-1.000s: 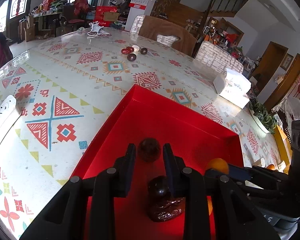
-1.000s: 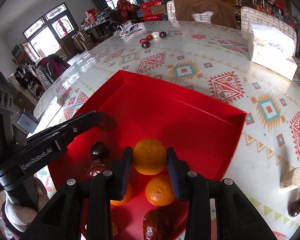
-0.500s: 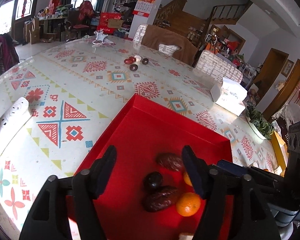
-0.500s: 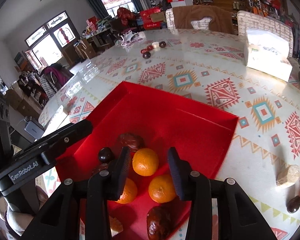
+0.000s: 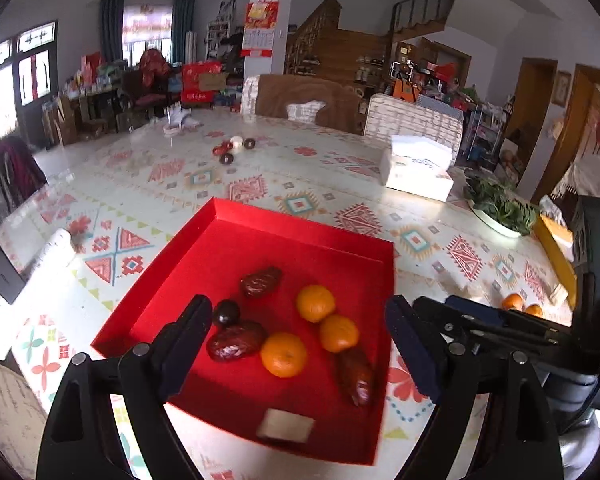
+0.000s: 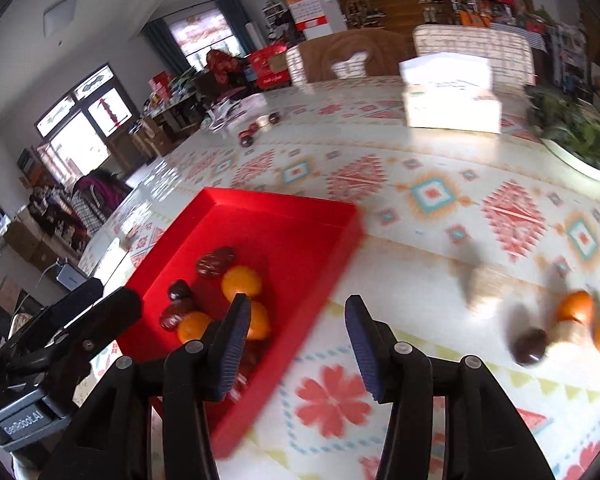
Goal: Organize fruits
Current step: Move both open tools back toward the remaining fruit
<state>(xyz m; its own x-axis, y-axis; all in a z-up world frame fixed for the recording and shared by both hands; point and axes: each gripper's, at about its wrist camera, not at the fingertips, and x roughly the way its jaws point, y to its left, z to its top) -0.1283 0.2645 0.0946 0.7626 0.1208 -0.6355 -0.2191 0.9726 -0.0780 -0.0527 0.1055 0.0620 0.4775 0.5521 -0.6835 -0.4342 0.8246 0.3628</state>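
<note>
Left wrist view
- left claw point(image 5: 298, 334): its jaws are opening wide, with nothing held; it hangs above the red tray.
- red tray point(image 5: 260, 236): sits on the patterned tabletop point(image 5: 148, 184), close to the near edge.
- oranges point(image 5: 315, 303): three lie together in the tray, toward its right side.
- dates point(image 5: 260, 281): three wrinkly brown ones lie in the tray, one at the back, one at the left, one by the right wall.
- dark round fruit point(image 5: 226, 313): lies in the tray, just beside the left date.
- pale block point(image 5: 285, 425): lies by the tray's near wall.
- tissue box point(image 5: 418, 172): stands near the far right edge of the tabletop.

Right wrist view
- right claw point(image 6: 296, 354): its jaws are opening, with nothing between them; it hangs over the tray's right wall and the bare tabletop.
- tray: to the left, with the fruit inside.
- loose fruit point(image 6: 576, 306): two oranges and one dark round fruit lie on the tabletop to the right, well apart from the tray, blurry.
- plant dish point(image 6: 580, 160): by the far right edge.
</note>
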